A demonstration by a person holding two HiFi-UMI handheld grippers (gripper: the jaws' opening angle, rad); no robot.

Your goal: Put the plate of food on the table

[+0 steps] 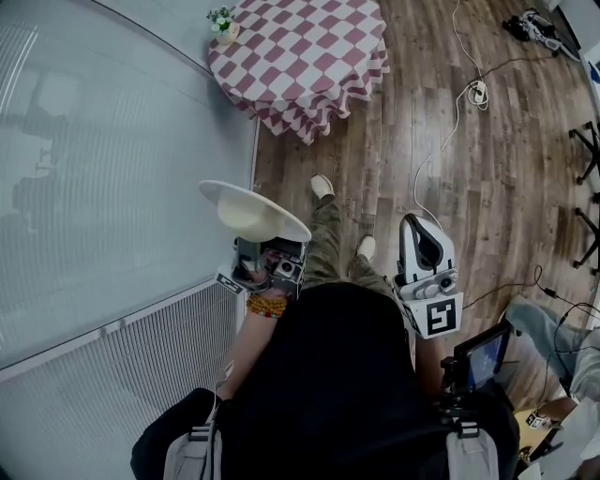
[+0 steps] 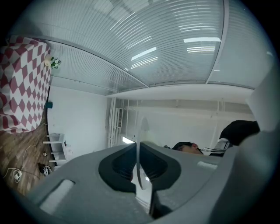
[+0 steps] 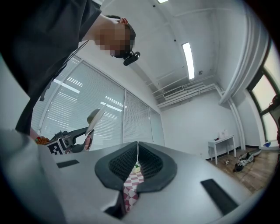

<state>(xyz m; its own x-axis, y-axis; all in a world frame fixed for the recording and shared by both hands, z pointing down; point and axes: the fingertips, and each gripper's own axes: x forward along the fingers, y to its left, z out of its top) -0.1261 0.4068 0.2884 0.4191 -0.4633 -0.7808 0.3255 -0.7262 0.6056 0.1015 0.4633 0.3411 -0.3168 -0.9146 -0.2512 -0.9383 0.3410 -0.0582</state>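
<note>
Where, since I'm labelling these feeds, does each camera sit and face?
Head view: on the head, looking steeply down at floor and checkered table; legs, left gripper holding plate, right gripper.
Left gripper view: on that gripper, tilted up at glass wall; jaws shut on plate.
Right gripper view: on that gripper, facing the table; shut jaws, torso.
All share plate, table.

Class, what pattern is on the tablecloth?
Red-and-white checks on the tablecloth, clearest in the head view.

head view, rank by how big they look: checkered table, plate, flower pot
1. table
2. plate, which is much nearer the camera, so it looks big for what it is
3. flower pot
</note>
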